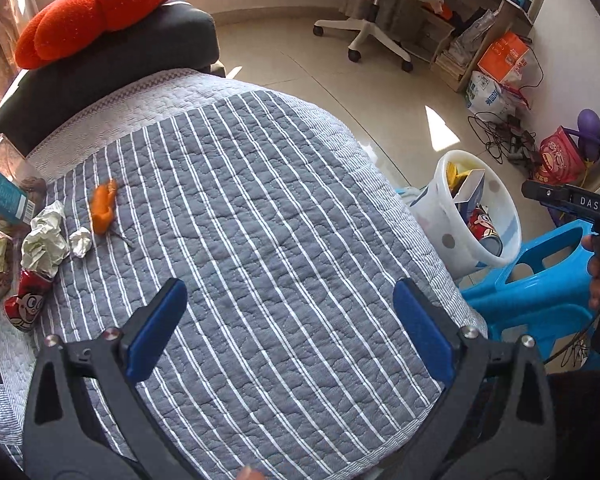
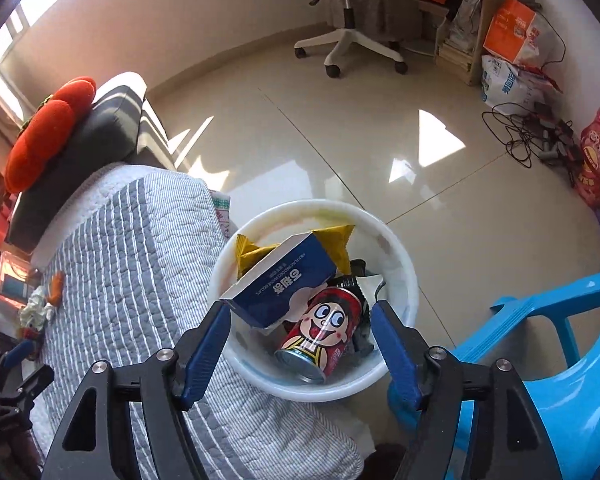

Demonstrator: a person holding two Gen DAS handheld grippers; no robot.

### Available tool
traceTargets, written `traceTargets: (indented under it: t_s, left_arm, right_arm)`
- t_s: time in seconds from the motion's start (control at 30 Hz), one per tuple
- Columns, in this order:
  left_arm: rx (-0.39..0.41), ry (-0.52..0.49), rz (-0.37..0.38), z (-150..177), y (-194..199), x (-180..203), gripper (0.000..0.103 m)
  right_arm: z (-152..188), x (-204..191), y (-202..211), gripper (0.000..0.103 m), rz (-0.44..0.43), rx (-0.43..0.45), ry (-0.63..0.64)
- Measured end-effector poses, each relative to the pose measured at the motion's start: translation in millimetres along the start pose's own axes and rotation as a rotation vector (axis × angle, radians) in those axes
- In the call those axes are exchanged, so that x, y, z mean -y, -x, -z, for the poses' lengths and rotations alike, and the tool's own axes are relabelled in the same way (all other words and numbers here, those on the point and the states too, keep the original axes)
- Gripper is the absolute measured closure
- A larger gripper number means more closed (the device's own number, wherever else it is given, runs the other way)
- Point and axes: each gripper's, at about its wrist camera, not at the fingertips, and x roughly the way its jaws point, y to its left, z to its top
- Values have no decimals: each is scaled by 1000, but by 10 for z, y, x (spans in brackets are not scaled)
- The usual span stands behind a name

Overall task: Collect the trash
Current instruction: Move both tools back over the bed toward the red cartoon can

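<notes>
Over the grey-and-white striped quilt the left gripper hangs wide open, empty. Beside it, the white plastic bin sits heaped under the equally open, empty right gripper — another red cartoon can or crumpled paper might roll off.

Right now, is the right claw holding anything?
No, the right claw is open and empty above the white plastic bin.
</notes>
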Motion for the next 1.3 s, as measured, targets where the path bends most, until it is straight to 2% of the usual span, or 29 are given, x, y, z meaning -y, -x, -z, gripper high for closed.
traceTargets:
  t_s: [0.5, 0.63, 0.73, 0.9, 1.03, 1.1, 1.2, 1.3]
  left_arm:
    - [46, 173, -99, 157, 373, -1111, 1]
    - [122, 250, -171, 162, 534, -1519, 1]
    - [132, 306, -212, 147, 544, -1870, 1]
    - [49, 413, -223, 164, 280, -2411, 1]
    - [-45, 500, -167, 210, -25, -2687, 1]
    - [-95, 482, -169, 236, -166, -2727, 1]
    - [-141, 399, -240, 247, -318, -2716, 4]
    - [-159, 303, -280, 251, -451, -2651, 5]
  right_arm:
    - [226, -1415, -88, 22, -113, -24, 218]
    - [308, -1717, -175, 21, -133, -45, 258]
    - [348, -1908, -245, 20, -136, -52, 288]
    - [370, -2122, -387, 19, -142, -77, 300]
    - [374, -2226, -476, 19, -151, -95, 292]
    - [378, -2268, -501, 19, -157, -104, 289]
    - [373, -2332, -517, 19, -165, -108, 291]
    - [374, -2379, -547, 19, -158, -110, 302]
